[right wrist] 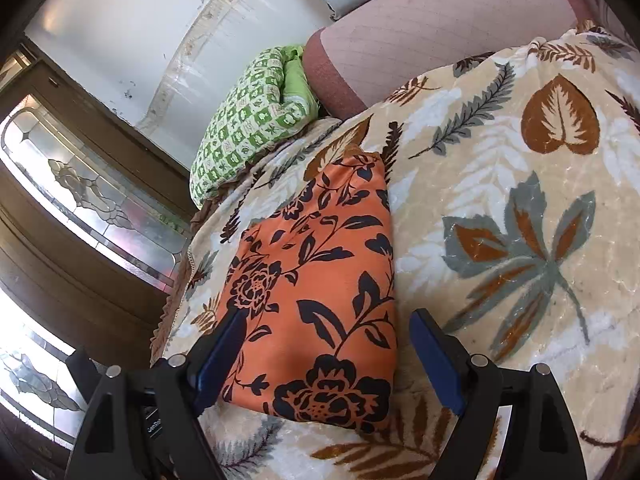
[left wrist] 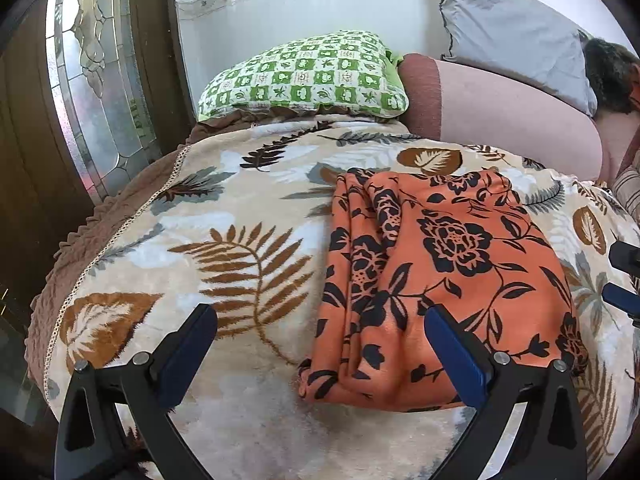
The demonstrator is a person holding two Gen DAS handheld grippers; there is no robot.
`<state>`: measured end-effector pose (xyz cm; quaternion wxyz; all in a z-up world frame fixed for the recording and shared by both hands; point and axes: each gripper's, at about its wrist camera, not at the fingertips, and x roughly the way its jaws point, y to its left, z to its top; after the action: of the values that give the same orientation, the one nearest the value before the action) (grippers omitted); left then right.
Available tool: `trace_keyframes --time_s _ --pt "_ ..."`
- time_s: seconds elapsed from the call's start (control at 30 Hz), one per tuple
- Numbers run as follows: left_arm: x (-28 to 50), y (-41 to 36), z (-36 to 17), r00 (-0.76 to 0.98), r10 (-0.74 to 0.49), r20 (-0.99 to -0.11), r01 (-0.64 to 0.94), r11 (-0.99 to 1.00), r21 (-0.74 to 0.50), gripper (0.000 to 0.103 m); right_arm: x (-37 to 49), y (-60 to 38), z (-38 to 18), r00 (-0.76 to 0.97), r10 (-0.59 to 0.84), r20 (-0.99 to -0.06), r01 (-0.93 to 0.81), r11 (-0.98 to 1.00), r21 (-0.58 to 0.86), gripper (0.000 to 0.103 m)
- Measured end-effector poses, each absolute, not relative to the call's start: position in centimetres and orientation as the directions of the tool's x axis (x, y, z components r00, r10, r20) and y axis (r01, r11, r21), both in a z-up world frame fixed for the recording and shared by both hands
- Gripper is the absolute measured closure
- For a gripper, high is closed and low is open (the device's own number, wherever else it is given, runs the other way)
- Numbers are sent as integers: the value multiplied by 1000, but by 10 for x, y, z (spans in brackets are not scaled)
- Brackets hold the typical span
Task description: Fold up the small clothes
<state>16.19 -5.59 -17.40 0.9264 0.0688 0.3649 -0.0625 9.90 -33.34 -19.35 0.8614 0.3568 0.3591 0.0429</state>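
Note:
An orange garment with a black flower print (left wrist: 444, 280) lies folded into a long rectangle on the leaf-patterned blanket (left wrist: 224, 216). My left gripper (left wrist: 320, 332) is open and empty, just above the garment's near left corner. The garment also shows in the right wrist view (right wrist: 320, 296). My right gripper (right wrist: 326, 338) is open and empty, spread over the garment's near right corner. The right gripper's fingertips (left wrist: 624, 276) show at the right edge of the left wrist view.
A green checked pillow (left wrist: 304, 76) and a pink bolster (left wrist: 500, 116) lie at the head of the bed, with a grey pillow (left wrist: 512, 32) behind. A glass-panelled wooden door (left wrist: 100, 80) stands left of the bed. The blanket's left edge (left wrist: 80, 276) drops off.

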Motion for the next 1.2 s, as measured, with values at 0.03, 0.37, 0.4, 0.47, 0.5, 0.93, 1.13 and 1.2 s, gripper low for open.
trace_keyframes --time_s 0.03,0.37,0.4,0.47,0.5,0.93,1.13,1.2 --pt "162 -55 -174 726 -63 -685 163 983 82 0 100 -334 -195 736 327 -593 186 744 642 17" --pt "167 -50 -176 719 -46 -694 144 986 84 0 106 -343 -204 732 309 -607 213 743 635 17" --pt "169 -49 -175 713 -45 -699 142 987 81 0 107 -344 -205 732 307 -608 215 743 634 17" --pt "173 -44 -172 704 -47 -709 133 989 67 0 108 -348 -207 730 308 -611 223 737 638 17" --pt "174 -42 -170 701 -52 -711 130 990 56 0 109 -350 -209 730 314 -607 225 728 648 17" --pt "255 -42 -191 398 -328 -857 124 945 -304 0 141 -359 -225 692 406 -597 198 689 698 17" --pt "262 -55 -220 307 -398 -865 137 917 -374 0 160 -356 -242 651 488 -582 183 643 744 17" --pt "264 -58 -219 303 -407 -862 150 913 -378 0 164 -353 -244 642 507 -575 172 636 752 17"
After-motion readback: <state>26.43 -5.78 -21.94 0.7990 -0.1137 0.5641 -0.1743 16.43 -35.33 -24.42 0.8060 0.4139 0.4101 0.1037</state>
